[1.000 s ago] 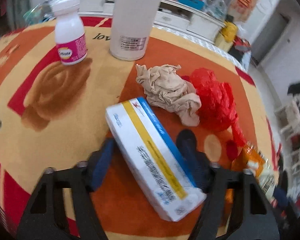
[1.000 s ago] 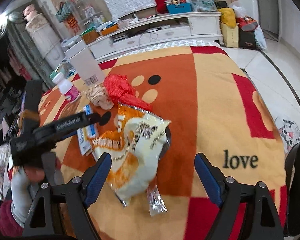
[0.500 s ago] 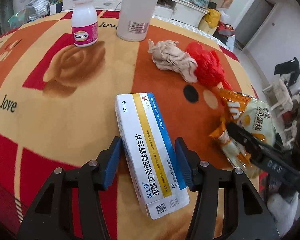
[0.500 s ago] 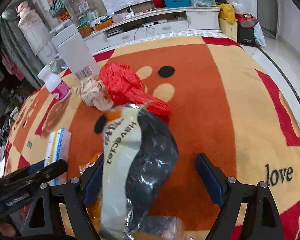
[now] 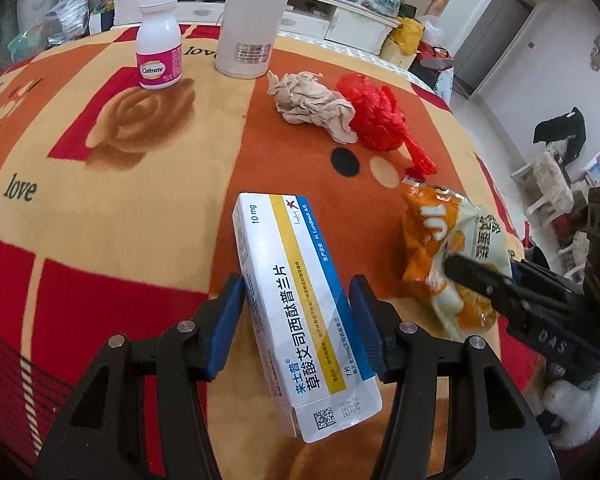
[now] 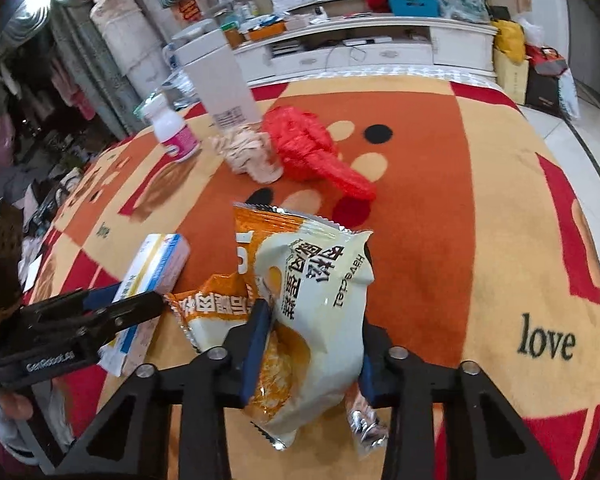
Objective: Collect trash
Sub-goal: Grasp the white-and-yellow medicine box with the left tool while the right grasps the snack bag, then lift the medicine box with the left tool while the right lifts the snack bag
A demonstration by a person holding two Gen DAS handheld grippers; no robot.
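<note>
Left wrist view: the left gripper (image 5: pixel 298 320) straddles the box (image 5: pixel 300 312), 1 blue pad on each long side, both pressed against it, so it is clenched on the box.
Box: white carton with a yellow and a blue stripe, lying flat on the blanket (image 5: pixel 100 220), its printed end nearest the camera and poking out past the pads.
Right wrist view: the right gripper (image 6: pixel 310 344) is squeezed tight on the snack bag (image 6: pixel 312 292); both pads bite into its crumpled lower half.
Snack bag: orange and cream, creased, its upper part standing up tilted from between the fingers; a small clear wrapper (image 6: pixel 364 428) hangs near its lower right edge.
Bag seen from the left: it sits just right of the box (image 5: pixel 448 256), with a black finger (image 5: pixel 480 284) of the right gripper across it.
Red bag (image 5: pixel 376 120): crumpled plastic, further back on the blanket, touching the tissue.
Tissue (image 5: pixel 312 104): beige wad just left of the red bag.
Bottle (image 5: pixel 159 44): white with a pink label, upright, well behind the box.
Tall white canister (image 5: pixel 252 20): upright, right of the bottle, near the tissue.
Person: a hand (image 6: pixel 16 400) shows at the lower left of the right wrist view, behind the left gripper's body.
Blanket: orange, red and tan, with "love" printed on it.
</note>
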